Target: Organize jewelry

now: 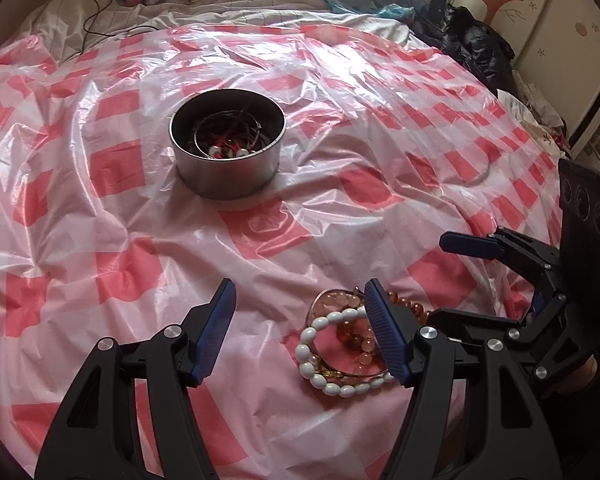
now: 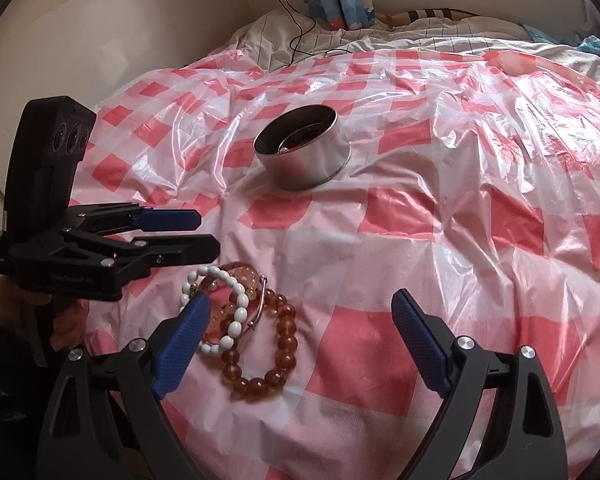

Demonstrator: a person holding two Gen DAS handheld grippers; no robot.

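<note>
I'm at the pick-up step: a small heap of bracelets lies on the pink-checked plastic sheet (image 1: pixel 260 236), and the round metal tin (image 1: pixel 226 142) that already holds thin bangles and some beads sits well ahead of both claws.

My left gripper (image 1: pixel 300 332) is spread, nothing between its pads; the heap lies at its right-hand finger, partly behind that finger's pad. My right gripper (image 2: pixel 300 344) is spread wide too and empty. In its view the heap lies near its left-hand finger, whose tip covers part of the white loop.

The heap is three beaded loops lying flat and overlapping: a white oval-bead bracelet (image 2: pixel 236 312), a pale pink bead bracelet (image 2: pixel 244 274) under it, and an amber bead bracelet (image 2: pixel 282 350) on the side nearest my right claw's middle. A thin metal bar or clasp (image 2: pixel 260 302) crosses the pile. The amber loop is stretched into an oval; in the right view its long axis runs from the near edge away toward the tin. The white loop is also oval, running roughly the same way.

Next move, as I judge it: shift one claw sideways until one strand sits between the pads, drop down, and pinch across a single run of beads. The amber loop looks the freest. The loops overlap, so one may drag another along.
</note>
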